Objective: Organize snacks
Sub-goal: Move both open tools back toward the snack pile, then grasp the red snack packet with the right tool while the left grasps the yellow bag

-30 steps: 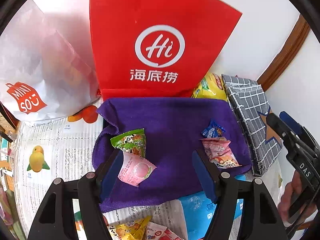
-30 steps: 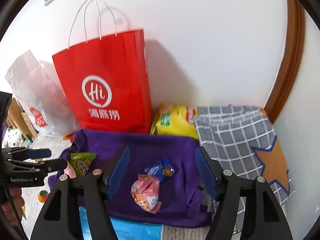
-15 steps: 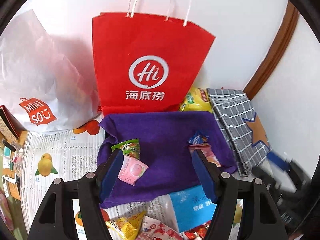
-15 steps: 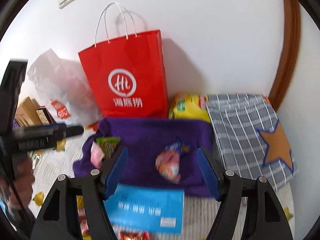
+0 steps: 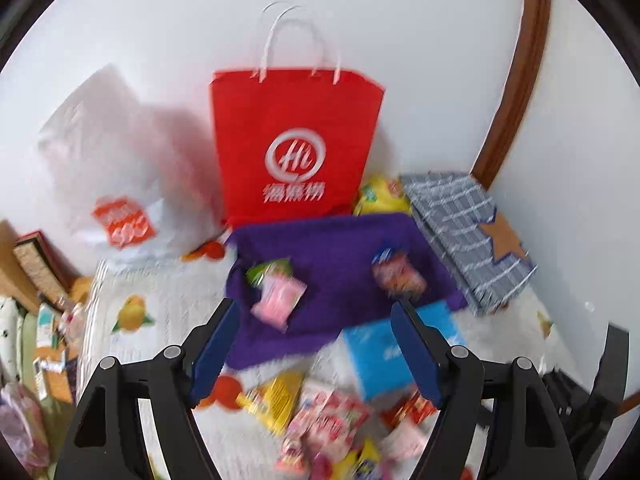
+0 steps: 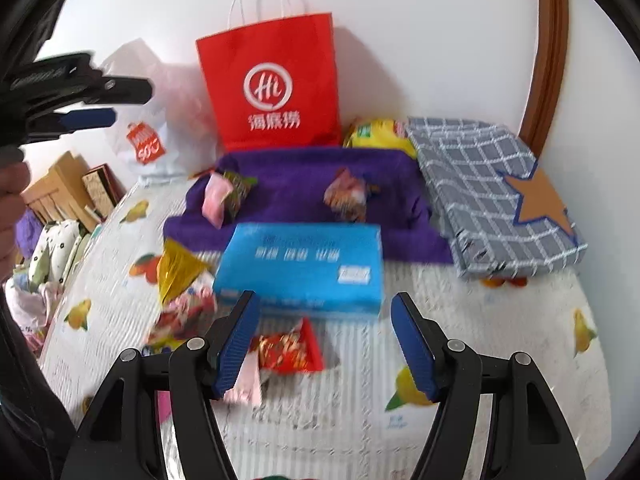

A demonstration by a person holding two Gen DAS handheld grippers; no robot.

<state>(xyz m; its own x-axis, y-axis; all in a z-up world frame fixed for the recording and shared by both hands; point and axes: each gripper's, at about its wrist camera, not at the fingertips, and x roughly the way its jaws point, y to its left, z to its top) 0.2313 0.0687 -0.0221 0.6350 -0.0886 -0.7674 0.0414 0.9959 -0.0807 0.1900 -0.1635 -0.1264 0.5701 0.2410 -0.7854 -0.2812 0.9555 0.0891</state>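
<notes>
White wall behind, fruit-print mat [image 6: 360,412] as the work surface, brown door trim [image 6: 550,48] at right.

Sorted snacks sat on purple towel [image 6: 296,184] at the mat's far edge: pink packet [image 6: 216,198] overlapping green packet [image 6: 240,186] on the towel's left end, pink-orange packet [image 6: 346,196] with blue candy [image 5: 384,256] toward the right end. Unsorted pile lay along the near edge: red packet [image 6: 290,350] just ahead of the right gripper, yellow packet [image 6: 176,266] and pink-white packets [image 6: 184,312] off to the left. Blue box [image 6: 300,266] lay flat between pile and towel, far edge overlapping the towel's near edge.

Right gripper [image 6: 320,344] hovered over the mat's near edge, jaws apart and closing, nothing pinched; red packet below the gap, not touched. Left gripper [image 5: 312,352] held higher, over the towel's near left corner, jaws apart and opening, nothing between. Both frames motion-blurred.

Outward: red paper bag [image 6: 272,84] upright against the wall behind the towel, white plastic bag [image 6: 144,128] left of it, yellow chip bag [image 6: 378,136] wedged between red bag and grey checked cloth [image 6: 492,196] with an orange star at the far right corner. Boxes and clutter [image 6: 76,188] off the mat's left edge.
</notes>
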